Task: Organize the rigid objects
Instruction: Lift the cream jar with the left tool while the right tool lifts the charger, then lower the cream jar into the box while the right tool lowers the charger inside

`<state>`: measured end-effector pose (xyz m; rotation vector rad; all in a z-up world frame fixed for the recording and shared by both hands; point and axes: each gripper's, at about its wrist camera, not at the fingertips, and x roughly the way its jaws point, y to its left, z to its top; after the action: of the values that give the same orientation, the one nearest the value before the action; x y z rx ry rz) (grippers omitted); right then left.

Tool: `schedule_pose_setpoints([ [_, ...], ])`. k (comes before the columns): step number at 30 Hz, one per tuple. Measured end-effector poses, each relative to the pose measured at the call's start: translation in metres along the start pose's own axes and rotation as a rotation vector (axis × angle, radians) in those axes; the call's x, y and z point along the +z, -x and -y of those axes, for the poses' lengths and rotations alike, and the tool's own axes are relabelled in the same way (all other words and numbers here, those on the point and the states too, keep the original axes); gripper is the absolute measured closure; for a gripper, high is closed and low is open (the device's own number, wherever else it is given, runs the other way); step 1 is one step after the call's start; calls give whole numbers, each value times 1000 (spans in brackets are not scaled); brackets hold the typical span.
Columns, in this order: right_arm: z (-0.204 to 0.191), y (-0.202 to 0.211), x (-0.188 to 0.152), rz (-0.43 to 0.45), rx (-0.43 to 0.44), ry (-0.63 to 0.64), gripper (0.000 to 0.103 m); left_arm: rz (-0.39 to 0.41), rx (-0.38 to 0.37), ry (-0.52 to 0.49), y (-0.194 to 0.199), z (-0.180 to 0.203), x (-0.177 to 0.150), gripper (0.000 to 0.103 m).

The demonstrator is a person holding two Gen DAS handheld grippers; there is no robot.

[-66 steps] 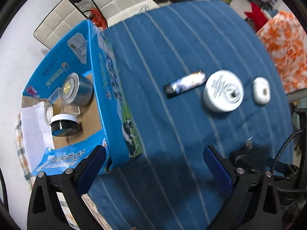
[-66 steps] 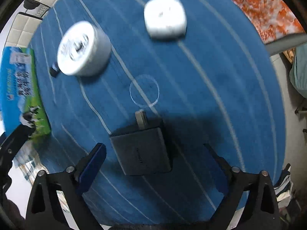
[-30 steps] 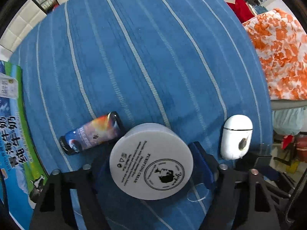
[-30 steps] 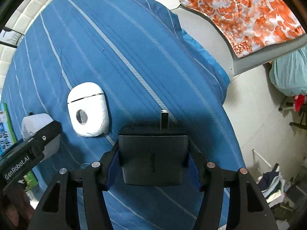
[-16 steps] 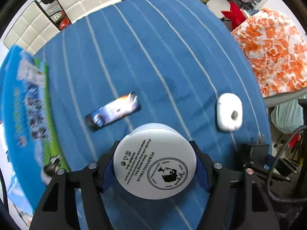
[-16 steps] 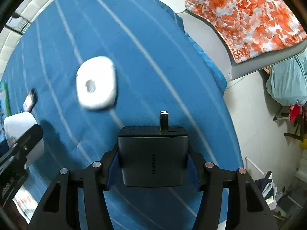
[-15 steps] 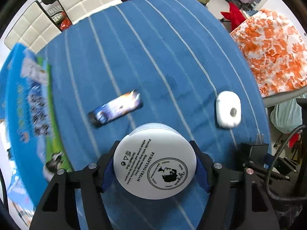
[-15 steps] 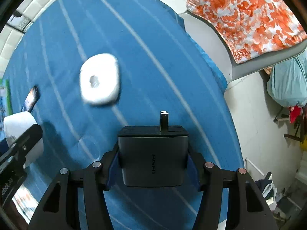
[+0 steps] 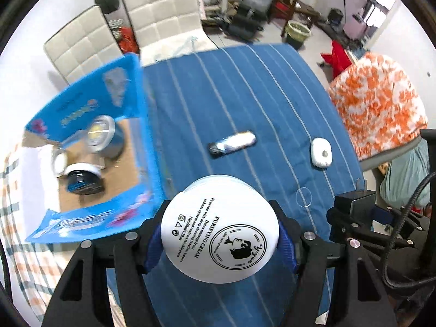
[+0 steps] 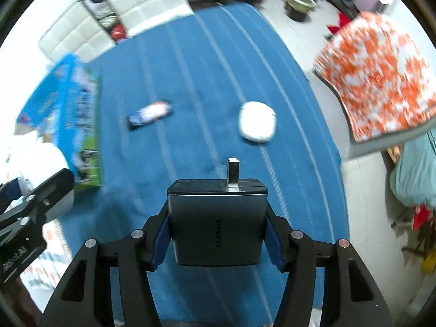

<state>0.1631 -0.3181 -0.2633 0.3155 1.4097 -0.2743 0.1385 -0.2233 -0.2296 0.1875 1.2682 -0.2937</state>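
My left gripper (image 9: 220, 238) is shut on a white cream jar (image 9: 220, 230), held well above the blue striped tablecloth (image 9: 231, 103). My right gripper (image 10: 217, 224) is shut on a dark grey charger (image 10: 216, 218) with its plug pointing forward; that charger (image 9: 354, 204) also shows at the right of the left wrist view. On the cloth lie a small colourful tube (image 9: 231, 144) (image 10: 150, 115) and a white earbud case (image 9: 321, 152) (image 10: 257, 121). An open blue cardboard box (image 9: 90, 103) (image 10: 79, 114) stands at the table's left side.
Inside the box sit a silver tin (image 9: 100, 135), a dark jar with a white lid (image 9: 81, 179) and a small clear jar (image 9: 58, 160). A clear round lid (image 9: 303, 197) lies on the cloth. White chairs (image 9: 160, 11) stand behind the table; an orange patterned seat (image 9: 378, 106) is at right.
Both grippers have risen and pulled back from the table with the jar and charger held. The box and its contents have come into the left wrist view.
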Motion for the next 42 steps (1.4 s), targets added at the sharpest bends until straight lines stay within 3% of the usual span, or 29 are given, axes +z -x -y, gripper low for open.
schedule_pose_setpoints([
  [12,-121,75,-4,117,132,178,42,132,64,113,88,-90,-19,37],
  [22,-185,115,-16,175,195,262,42,203,114,169,133,-142,-31,37],
  [33,-222,123,-19,174,229,272,42,220,96,221,145,-185,-40,37],
  [38,-232,98,-3,129,225,242,42,194,80,298,130,-228,-38,36],
  [42,-244,64,18,81,216,210,42,125,66,369,95,-267,-33,36],
])
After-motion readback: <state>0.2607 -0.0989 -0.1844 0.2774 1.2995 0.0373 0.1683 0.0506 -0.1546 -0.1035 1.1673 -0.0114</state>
